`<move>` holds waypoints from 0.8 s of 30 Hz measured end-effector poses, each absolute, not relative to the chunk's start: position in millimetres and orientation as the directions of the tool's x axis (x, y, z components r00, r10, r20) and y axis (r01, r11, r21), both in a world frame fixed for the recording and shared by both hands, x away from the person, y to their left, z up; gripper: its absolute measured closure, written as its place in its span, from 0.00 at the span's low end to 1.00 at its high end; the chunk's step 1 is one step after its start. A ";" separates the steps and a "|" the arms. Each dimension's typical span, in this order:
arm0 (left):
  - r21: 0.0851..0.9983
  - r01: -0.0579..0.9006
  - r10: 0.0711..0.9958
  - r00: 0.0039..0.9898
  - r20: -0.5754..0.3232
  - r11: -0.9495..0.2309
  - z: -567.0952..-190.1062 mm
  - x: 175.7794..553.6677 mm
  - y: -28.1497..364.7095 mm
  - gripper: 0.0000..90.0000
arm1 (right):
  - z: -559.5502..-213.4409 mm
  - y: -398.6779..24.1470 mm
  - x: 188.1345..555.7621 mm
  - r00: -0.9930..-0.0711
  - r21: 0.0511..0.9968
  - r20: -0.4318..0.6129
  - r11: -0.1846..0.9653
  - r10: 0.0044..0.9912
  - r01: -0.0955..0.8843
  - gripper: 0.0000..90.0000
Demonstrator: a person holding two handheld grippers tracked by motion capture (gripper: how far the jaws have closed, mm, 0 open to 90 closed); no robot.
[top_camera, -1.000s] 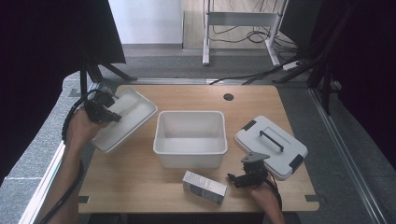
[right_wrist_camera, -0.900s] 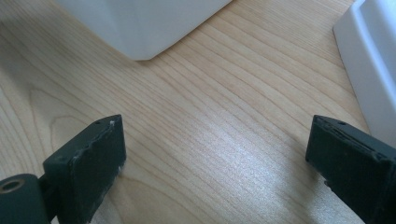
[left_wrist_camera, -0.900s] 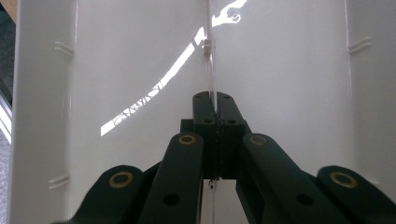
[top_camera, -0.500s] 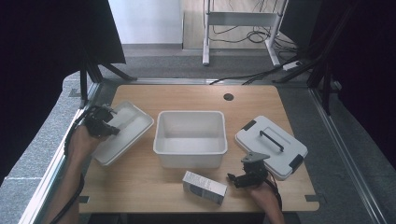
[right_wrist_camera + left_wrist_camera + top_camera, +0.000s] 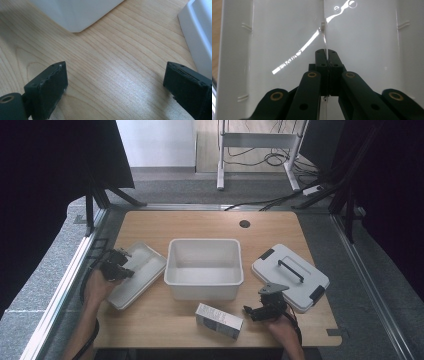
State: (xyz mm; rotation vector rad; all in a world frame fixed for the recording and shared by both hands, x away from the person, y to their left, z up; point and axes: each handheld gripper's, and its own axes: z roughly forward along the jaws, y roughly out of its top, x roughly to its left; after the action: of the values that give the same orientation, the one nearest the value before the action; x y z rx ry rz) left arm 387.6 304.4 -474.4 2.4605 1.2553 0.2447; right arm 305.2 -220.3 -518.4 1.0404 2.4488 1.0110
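Observation:
A shallow white tray [image 5: 142, 272] lies at the table's left. My left gripper [image 5: 119, 266] is shut on it at its left edge. In the left gripper view the black jaws [image 5: 325, 53] pinch a thin upright rib in the middle of the tray's white inside [image 5: 274, 37]. My right gripper [image 5: 260, 309] rests low near the front edge, between a small grey-white box [image 5: 218, 320] and a white lid [image 5: 290, 275] with a black handle. In the right gripper view it stands open [image 5: 115, 75] over bare wood, with nothing between its jaws.
A deep white bin [image 5: 204, 290] stands in the middle of the table; its corner [image 5: 75, 12] and the lid's edge [image 5: 200, 37] show ahead of the right gripper. A cable hole [image 5: 244, 223] is at the back. Black stands and cables surround the table.
My left hand has come down and toward the near left with the tray, which now sits lower on the table. The right gripper has not moved.

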 end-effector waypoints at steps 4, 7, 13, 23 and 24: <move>0.393 0.747 0.808 0.588 -0.015 -0.536 -482.3 387.5 301.3 0.99 | -518.4 -220.3 305.1 -0.695 0.704 0.004 0.491 0.719 0.512 0.05; 0.399 0.746 0.811 0.584 -0.011 -0.532 -485.5 387.2 299.1 0.99 | -518.4 -220.3 305.1 -0.695 0.705 0.004 0.491 0.719 0.512 0.06; 0.418 0.747 0.812 0.582 -0.035 -0.517 -483.1 386.3 298.9 0.91 | -518.5 -220.3 305.0 -0.695 0.706 0.003 0.491 0.719 0.511 0.06; 0.475 0.708 0.803 0.596 -0.004 -0.522 -474.3 371.0 292.9 0.69 | -518.4 -220.3 304.9 -0.697 0.707 0.002 0.492 0.718 0.509 0.06; 0.481 0.704 0.802 0.597 -0.001 -0.523 -473.1 369.3 292.2 0.66 | -518.4 -220.3 304.9 -0.697 0.707 0.002 0.492 0.718 0.509 0.06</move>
State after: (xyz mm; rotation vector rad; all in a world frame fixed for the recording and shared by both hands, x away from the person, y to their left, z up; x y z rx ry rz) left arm 369.3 292.2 -473.1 2.3908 1.2014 0.3066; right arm 304.9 -220.3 -518.4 1.0364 2.4472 1.0144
